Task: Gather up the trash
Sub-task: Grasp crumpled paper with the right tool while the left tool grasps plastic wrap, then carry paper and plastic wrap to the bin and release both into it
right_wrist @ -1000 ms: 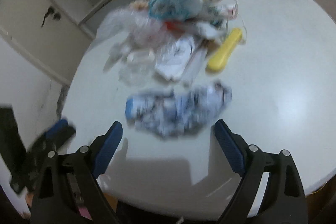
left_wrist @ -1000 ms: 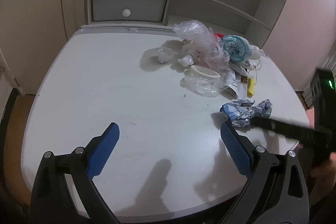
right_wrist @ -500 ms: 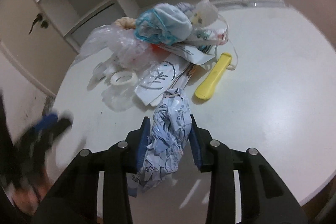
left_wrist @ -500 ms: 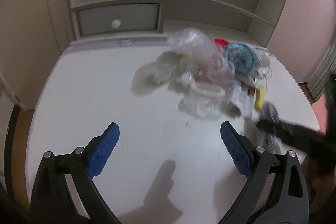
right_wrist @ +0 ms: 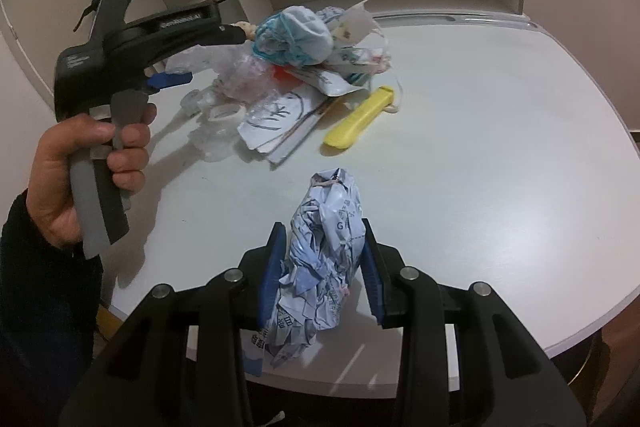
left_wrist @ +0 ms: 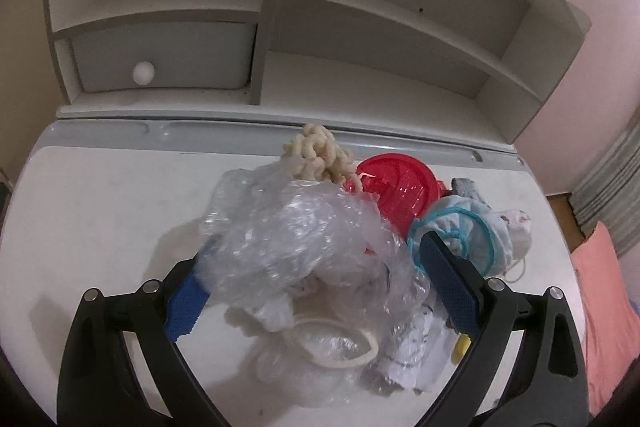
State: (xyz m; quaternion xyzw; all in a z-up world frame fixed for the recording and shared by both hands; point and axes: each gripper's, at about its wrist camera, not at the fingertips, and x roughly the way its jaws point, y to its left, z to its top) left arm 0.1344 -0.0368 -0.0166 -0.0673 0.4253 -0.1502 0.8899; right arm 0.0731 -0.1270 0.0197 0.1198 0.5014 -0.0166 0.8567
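A crumpled blue-and-white paper ball (right_wrist: 326,255) sits between the blue pads of my right gripper (right_wrist: 323,229), which is shut on it just above the white desk (right_wrist: 500,147). My left gripper (left_wrist: 316,267) is open and wide, its fingers on either side of a crinkled clear plastic bag (left_wrist: 296,235) on top of the trash pile; the left pad is partly hidden behind the plastic. In the right wrist view a hand (right_wrist: 80,163) holds the left gripper (right_wrist: 208,57) over that pile.
The pile also holds a red lid (left_wrist: 400,187), a blue-rimmed light-blue cover (left_wrist: 468,235), a beige curly clump (left_wrist: 320,155), a tape ring (left_wrist: 336,343), drawn-on papers (right_wrist: 280,119) and a yellow handle (right_wrist: 360,123). Shelves with a drawer (left_wrist: 160,55) back the desk.
My left gripper travelled forward across the desk to the pile and now straddles the plastic bag. My right gripper shut on the paper ball and keeps hold of it.
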